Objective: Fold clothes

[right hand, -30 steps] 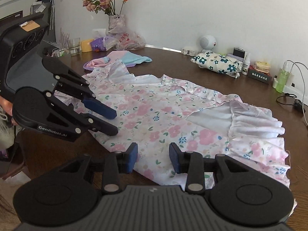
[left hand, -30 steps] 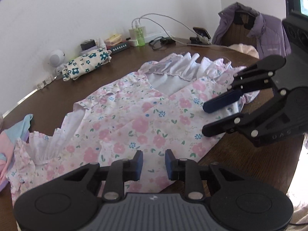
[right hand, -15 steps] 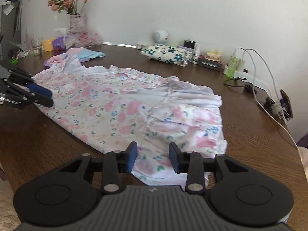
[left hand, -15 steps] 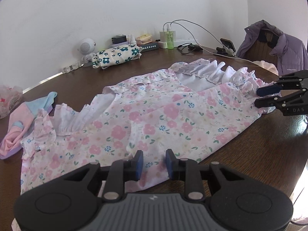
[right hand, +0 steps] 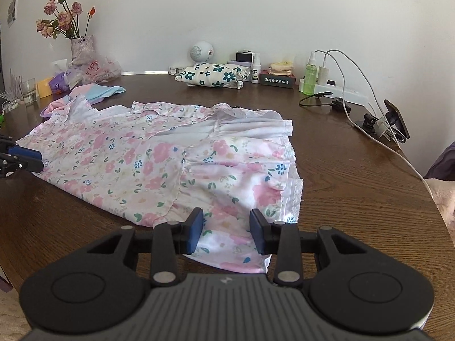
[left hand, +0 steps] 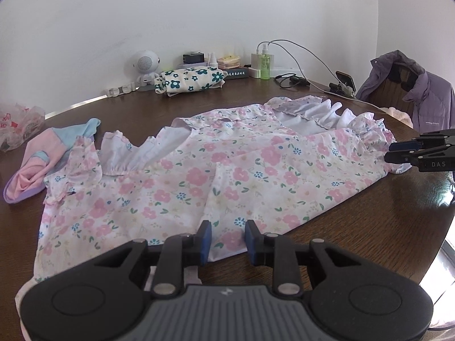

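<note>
**Floral dress spread flat, both grippers open at its near edge**

A pink-and-white floral dress (left hand: 216, 176) lies spread along the near edge of a dark wooden tabletop (left hand: 384, 227), its length running parallel to that edge. It looks thin, light and very soft, likely to slump and crease wherever it is lifted, and unlikely to slip much on the wood. The gathered white ruffles (left hand: 321, 113) at one end look bulkier than the rest. Sensible places to take hold seem to be the hem corners and the near long edge, pinching both layers so they lift together.

The left gripper (left hand: 226, 240) hangs just above the dress's near edge, jaws apart, holding nothing. The right gripper (right hand: 227, 231) is also parted and empty, poised over the dress's corner nearest the tabletop's right-hand edge.

Hard to make out: whether either gripper's fingertips touch the cloth, and how many layers lie beneath the folded-back flap. Each gripper body hides the strip of dress closest to it. In the left wrist view the right gripper is cut off by the frame edge. A pink-and-blue garment (left hand: 42, 159) lies beyond the dress's far end, partly tucked behind it.
</note>
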Demonstrator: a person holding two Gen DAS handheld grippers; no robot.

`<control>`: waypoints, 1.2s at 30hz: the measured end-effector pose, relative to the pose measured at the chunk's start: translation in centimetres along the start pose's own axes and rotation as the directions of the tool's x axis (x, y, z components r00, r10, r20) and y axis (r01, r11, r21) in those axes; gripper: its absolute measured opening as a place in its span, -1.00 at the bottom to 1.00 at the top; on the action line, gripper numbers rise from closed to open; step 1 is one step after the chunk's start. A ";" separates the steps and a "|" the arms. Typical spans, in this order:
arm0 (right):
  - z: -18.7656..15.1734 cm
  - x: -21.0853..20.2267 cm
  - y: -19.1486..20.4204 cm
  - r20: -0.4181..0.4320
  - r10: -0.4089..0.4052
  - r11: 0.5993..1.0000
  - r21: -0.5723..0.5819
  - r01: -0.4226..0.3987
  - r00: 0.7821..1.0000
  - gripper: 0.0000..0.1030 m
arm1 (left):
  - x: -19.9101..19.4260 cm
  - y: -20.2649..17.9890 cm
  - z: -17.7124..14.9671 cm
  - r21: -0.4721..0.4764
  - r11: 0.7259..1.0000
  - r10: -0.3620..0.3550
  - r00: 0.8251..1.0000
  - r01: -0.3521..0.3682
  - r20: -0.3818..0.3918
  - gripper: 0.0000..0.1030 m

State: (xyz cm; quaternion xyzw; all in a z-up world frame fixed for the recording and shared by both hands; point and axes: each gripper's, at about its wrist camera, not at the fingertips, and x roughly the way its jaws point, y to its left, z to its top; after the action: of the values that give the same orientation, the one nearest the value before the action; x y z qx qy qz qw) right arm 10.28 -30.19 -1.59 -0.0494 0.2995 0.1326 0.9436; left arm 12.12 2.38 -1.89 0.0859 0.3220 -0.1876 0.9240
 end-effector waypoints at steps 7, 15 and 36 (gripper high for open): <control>0.1 0.2 0.2 -0.006 -0.014 1.000 0.009 0.014 1.000 -0.31 | -0.9 0.5 -0.8 0.002 1.000 -0.001 1.000 0.001 0.006 -0.51; 2.1 -1.3 0.0 -0.017 0.059 0.997 0.051 -0.058 0.998 -0.15 | -3.7 1.4 2.0 -0.010 0.999 -0.048 0.998 0.048 0.041 -0.04; 19.7 16.0 -5.4 -0.324 0.205 0.928 -0.237 -0.289 0.924 0.04 | 13.7 5.6 20.8 0.137 0.984 -0.080 0.970 0.114 -0.229 0.46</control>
State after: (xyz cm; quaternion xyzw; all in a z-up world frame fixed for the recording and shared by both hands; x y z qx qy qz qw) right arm 35.26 -28.46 5.34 -0.1628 0.4181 0.2839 0.8474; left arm 35.93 -2.31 5.91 0.1591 0.4122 -0.2453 0.8629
